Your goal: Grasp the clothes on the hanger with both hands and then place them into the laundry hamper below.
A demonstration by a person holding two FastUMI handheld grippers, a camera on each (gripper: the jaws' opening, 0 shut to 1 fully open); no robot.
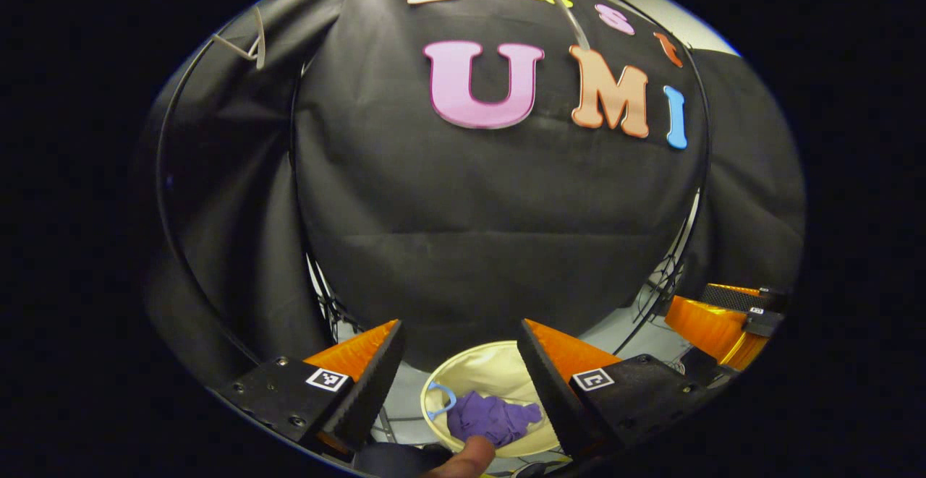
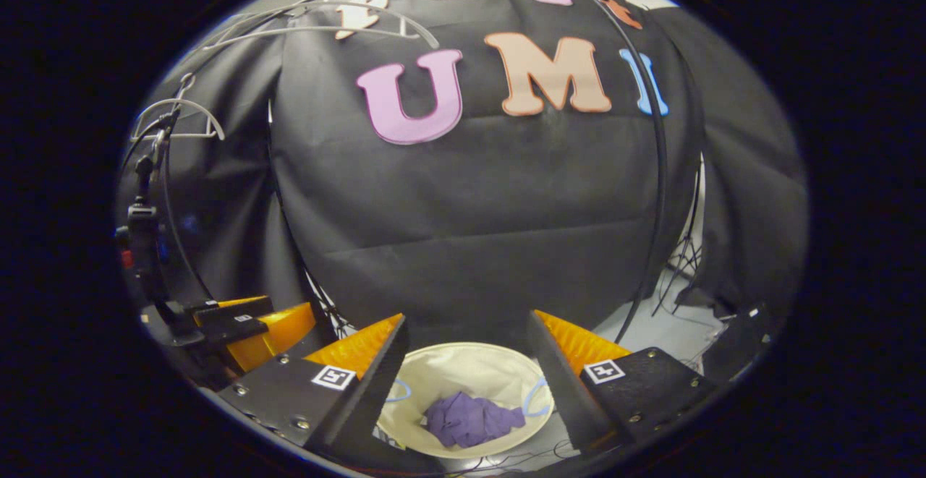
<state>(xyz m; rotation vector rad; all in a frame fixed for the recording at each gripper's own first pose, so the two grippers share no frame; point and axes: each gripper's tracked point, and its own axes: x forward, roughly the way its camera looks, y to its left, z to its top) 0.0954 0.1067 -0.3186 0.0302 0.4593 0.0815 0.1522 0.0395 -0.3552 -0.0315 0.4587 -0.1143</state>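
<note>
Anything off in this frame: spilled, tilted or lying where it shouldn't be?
Nothing stands out. The purple garment lies crumpled inside the hamper, none over the rim. The hangers hang bare. Both grippers, left and right, are open above the hamper.

Purple clothes (image 2: 470,419) lie crumpled inside the cream hamper (image 2: 463,369) below.

Clothes (image 2: 470,420) lie in the hamper (image 2: 463,369) on the floor, before the booth wall — bare hangers (image 2: 177,118) up left, one (image 2: 318,19) higher, other gripper (image 2: 246,326) left of hamper
</note>
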